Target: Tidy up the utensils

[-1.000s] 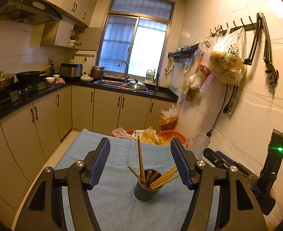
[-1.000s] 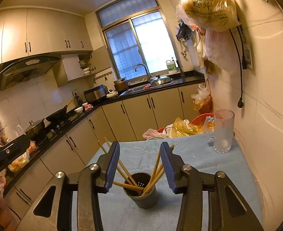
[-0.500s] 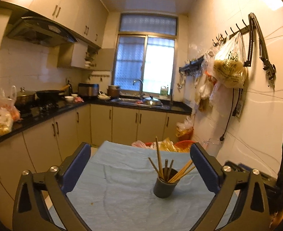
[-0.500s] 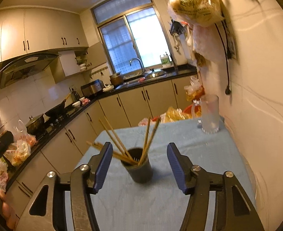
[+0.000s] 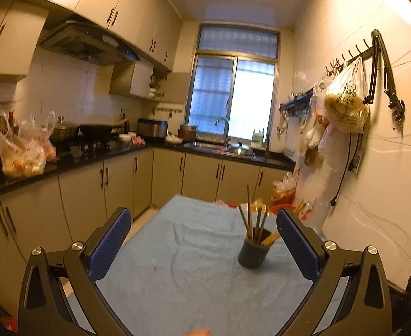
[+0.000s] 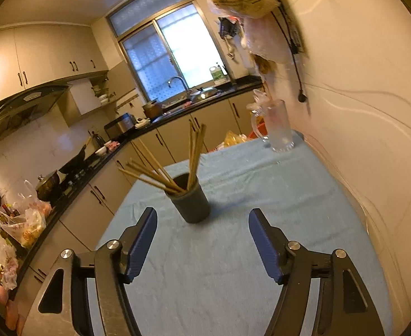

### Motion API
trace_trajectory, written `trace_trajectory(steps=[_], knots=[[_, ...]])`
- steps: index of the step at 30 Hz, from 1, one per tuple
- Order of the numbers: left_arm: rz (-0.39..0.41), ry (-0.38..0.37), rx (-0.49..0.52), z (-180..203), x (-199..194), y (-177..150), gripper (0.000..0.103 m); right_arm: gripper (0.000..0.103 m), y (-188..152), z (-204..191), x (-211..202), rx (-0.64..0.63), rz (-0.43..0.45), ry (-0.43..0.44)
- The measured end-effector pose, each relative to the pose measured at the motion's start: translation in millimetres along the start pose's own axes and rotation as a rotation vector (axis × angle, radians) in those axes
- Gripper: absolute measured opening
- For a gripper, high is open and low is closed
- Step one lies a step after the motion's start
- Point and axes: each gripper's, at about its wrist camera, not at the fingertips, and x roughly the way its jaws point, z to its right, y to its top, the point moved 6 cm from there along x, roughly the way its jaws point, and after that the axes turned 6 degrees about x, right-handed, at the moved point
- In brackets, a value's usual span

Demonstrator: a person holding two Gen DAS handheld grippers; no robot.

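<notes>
A dark grey utensil cup (image 5: 253, 254) stands upright on the blue cloth (image 5: 183, 266), holding several wooden chopsticks (image 5: 250, 218). In the right wrist view the cup (image 6: 191, 203) stands just beyond my fingertips, with the chopsticks (image 6: 166, 168) fanning left and up. My left gripper (image 5: 204, 232) is wide open and empty, back from the cup, which lies toward its right finger. My right gripper (image 6: 202, 229) is open and empty, a short way in front of the cup.
A clear glass mug (image 6: 277, 126) stands at the table's far right corner by the wall. Plastic bags (image 5: 342, 106) hang from wall hooks on the right. Kitchen counters (image 5: 65, 156) with pots and bags run along the left and back.
Both grippers have pulled back from the cup and opened wider. The cup with the chopsticks has stayed in place on the cloth.
</notes>
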Motion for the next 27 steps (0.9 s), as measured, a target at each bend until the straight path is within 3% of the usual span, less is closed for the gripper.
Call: trace_trajectory(steps=[6, 15, 27], knots=[[-0.049, -0.02, -0.029, 0, -7, -19, 0.103, 0.075, -27, 8, -3, -0.009, -0.032, -0.062], [-0.109, -0.009, 0.062, 12, 6, -44, 0.103, 0.076, -48, 12, 4, 0.003, -0.069, -0.103], [-0.25, -0.021, 0.119, 21, 40, -87, 0.103, 0.079, -66, 10, 26, -0.04, -0.119, -0.161]])
